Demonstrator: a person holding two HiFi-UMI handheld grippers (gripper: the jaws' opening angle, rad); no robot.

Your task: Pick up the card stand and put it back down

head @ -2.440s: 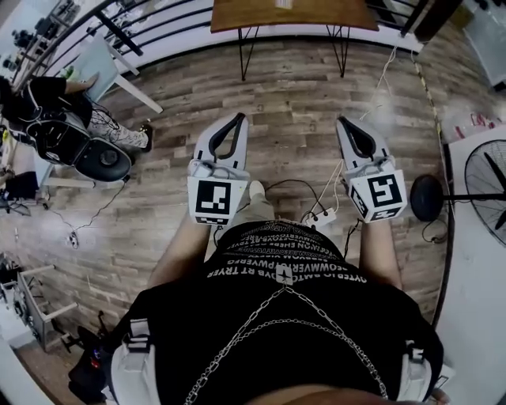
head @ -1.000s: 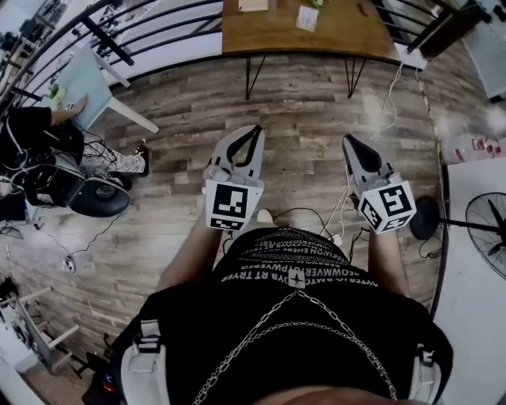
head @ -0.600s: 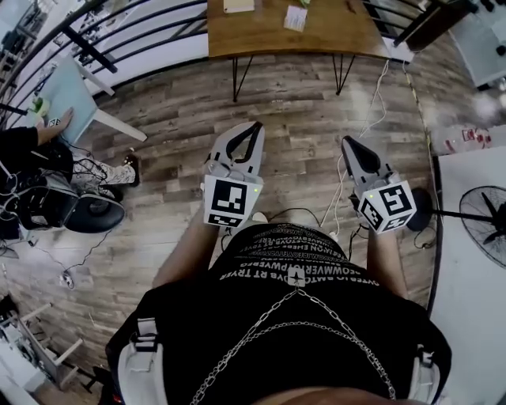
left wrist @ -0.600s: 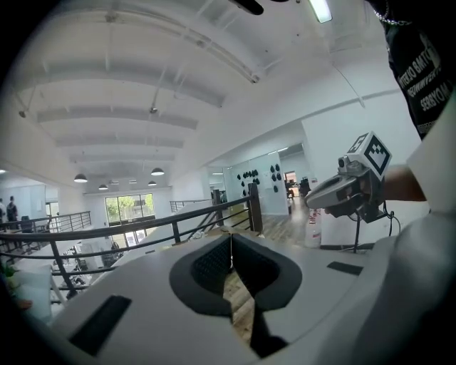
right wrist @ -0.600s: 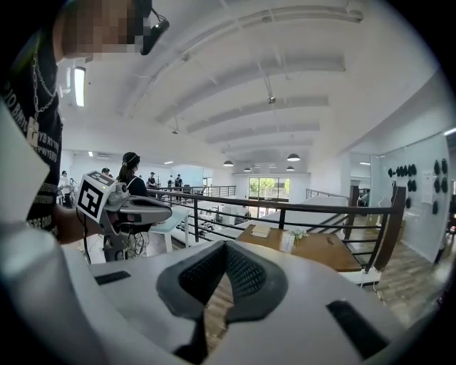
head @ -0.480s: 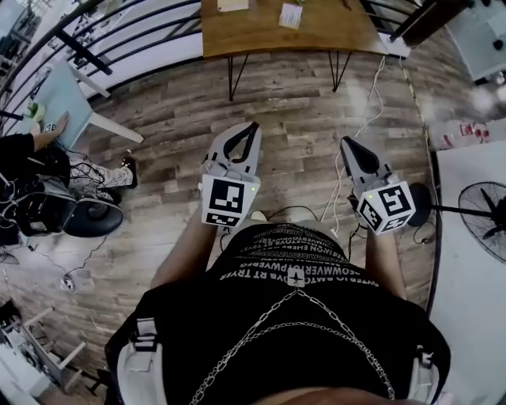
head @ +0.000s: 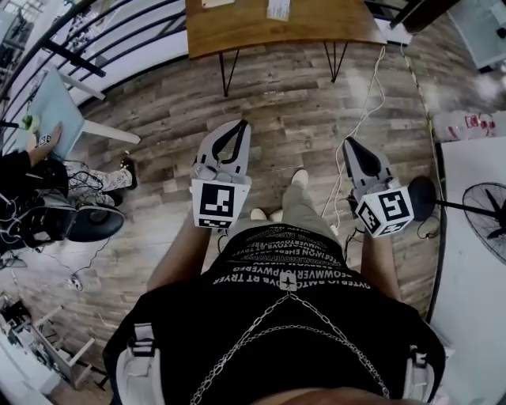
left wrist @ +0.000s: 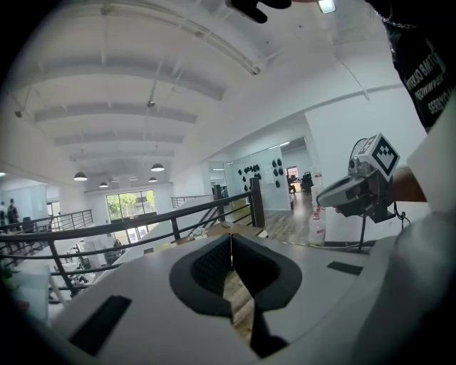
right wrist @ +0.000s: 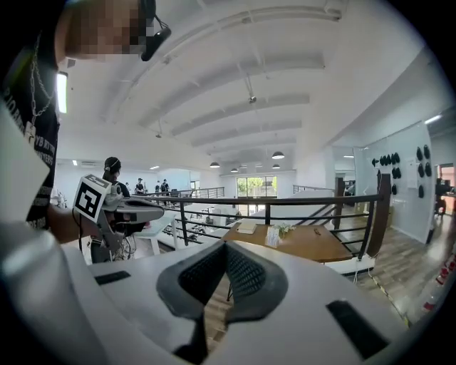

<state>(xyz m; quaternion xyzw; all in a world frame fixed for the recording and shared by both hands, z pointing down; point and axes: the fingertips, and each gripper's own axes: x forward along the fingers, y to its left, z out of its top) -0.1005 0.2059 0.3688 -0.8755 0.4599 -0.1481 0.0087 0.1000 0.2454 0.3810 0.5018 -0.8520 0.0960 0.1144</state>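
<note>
From where I stand, the card stand (head: 278, 8) is well out of reach of both tools. It sits upright on the wooden table (head: 332, 28) across the plank floor (head: 285, 95), near the middle of the top, with a flat pale pad (right wrist: 247, 227) lying just to its left. The person holds the left gripper (head: 242, 124) and the right gripper (head: 349, 141) out in front at about waist level, both aimed toward that table. Each is clenched on nothing: the tips meet, and only floor shows through the loop behind them. Seen from above, the stand lies ahead and between the two lines the tools point along, a little closer to the left one's line. Along the right tool's own jaws it shows just right of the closed tips (right wrist: 225, 246), small and far off. I judge neither hand clearly nearer, so either could take it once the gap across the floor is closed and its jaws are spread. The stand looks taller than wide, its broad face turned roughly this way, though its thickness is too small to tell from here
</note>
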